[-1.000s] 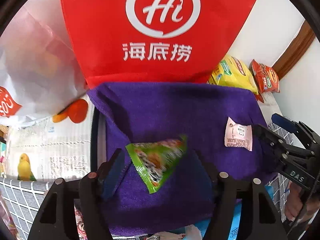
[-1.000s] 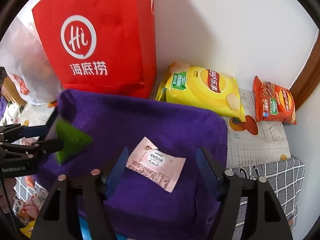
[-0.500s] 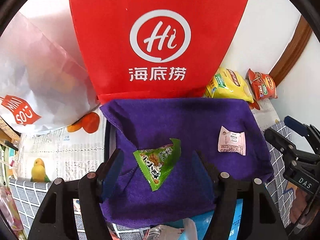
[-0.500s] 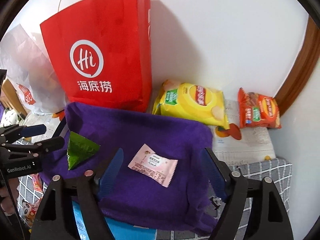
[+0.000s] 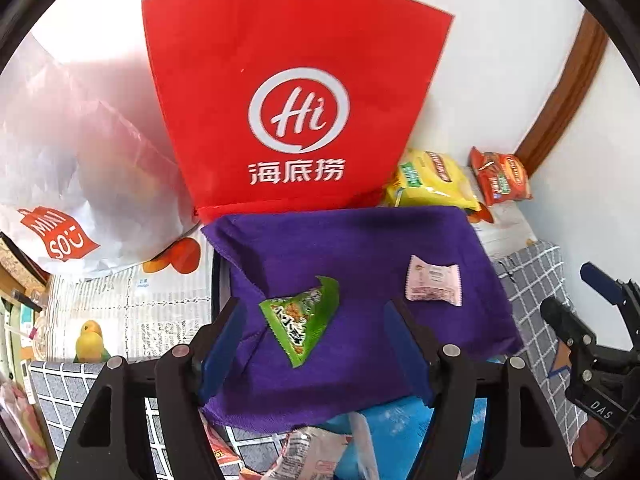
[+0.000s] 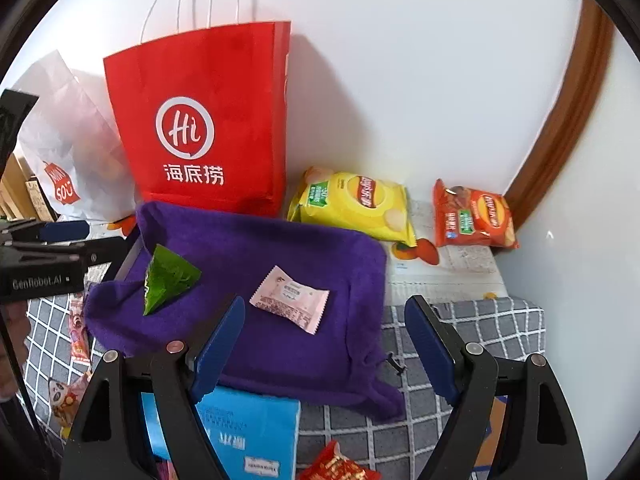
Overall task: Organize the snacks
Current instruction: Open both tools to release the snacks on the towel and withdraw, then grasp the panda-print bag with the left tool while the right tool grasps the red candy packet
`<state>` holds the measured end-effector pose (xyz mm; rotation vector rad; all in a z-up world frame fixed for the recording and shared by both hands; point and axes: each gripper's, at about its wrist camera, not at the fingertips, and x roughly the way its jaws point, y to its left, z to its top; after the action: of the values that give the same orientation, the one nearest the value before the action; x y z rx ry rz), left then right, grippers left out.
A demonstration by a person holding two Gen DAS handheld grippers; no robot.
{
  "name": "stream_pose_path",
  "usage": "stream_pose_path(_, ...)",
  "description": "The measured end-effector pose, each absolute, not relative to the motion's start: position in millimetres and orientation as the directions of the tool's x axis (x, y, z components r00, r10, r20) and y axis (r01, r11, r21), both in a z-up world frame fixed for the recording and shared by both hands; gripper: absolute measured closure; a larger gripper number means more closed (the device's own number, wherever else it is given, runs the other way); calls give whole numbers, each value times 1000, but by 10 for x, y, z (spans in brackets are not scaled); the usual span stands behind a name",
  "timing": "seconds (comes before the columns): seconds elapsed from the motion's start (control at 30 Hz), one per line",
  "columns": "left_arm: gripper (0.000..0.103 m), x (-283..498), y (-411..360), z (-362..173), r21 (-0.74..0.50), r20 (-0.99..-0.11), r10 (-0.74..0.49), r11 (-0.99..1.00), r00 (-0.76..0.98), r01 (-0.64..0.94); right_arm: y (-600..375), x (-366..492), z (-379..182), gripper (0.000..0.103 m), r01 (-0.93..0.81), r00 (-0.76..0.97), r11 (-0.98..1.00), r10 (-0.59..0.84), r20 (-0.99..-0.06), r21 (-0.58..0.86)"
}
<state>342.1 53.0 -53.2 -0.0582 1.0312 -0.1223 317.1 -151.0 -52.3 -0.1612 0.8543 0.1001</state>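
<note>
Left claw: wide open, holding nothing — its blue pads flank the green snack packet without touching it.
Right claw: wide open, also holding nothing; the pink packet lies just ahead of its left pad, apart from it.
Green snack packet: a triangular pouch lying flat on the purple cloth, near the middle of the left wrist view; in the right wrist view it sits toward 9 o'clock.
Pink packet: a small rectangular wrapper with crimped ends, flat on the cloth, well apart from the green one; at about 3 o'clock of it in the left view.
Purple cloth: draped over something dark-edged, its near corner hanging down over a blue box.
Red paper bag: upright against the white wall at 12 o'clock of the cloth, white cord handles on top, a white "Hi" logo on the front.
White plastic bag: slumped at 9 o'clock of the red bag, a red "MINISO" mark on it.
Yellow chip bag: lying at 1 o'clock of the cloth, just beside the red bag.
Orange chip bag: near the corner, beside the yellow one but apart from it — close to the brown wooden trim.
Desk: covered by a grey checked sheet and printed paper.
</note>
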Motion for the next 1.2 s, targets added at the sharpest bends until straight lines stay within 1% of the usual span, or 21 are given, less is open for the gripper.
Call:
stream_pose_path(0.2,33,3244,459,-329,-106,-811,-165,985,561,137,-1624,2878,-580,22,-167,631,984,52,-774,-70)
stream_pose_path(0.33,33,3108,386,-224,-98,-784,-189,978,592,182,-1719,2699,-633,24,-153,627,987,55,-777,-55)
stream_pose_path(0.47,34,3000,320,-159,-80,-770,-187,977,610,198,-1883,2489,-591,24,-126,649,992,104,-753,28)
stream_pose_path(0.57,34,2907,275,-88,-74,-756,-186,977,628,200,-1939,2341,-551,24,-107,676,993,105,-729,43)
stream_pose_path(0.7,34,2678,258,8,-82,-731,-204,973,651,214,-1934,2123,-524,24,-148,695,988,142,-705,52)
stream_pose_path(0.87,34,2446,320,45,-73,-727,-179,980,663,184,-1887,1963,-588,24,-149,706,988,128,-696,30)
stream_pose_path(0.97,35,2323,389,18,-80,-730,-172,983,661,168,-1925,1889,-615,24,-149,713,986,159,-683,74)
stream_pose_path(1.1,35,2199,437,-82,-53,-742,-138,988,656,148,-2033,1808,-636,24,-106,746,989,148,-649,104)
stream_pose_path(1.2,35,2111,479,-215,-50,-756,-120,991,643,126,-2116,1808,-729,24,-86,733,987,155,-662,136)
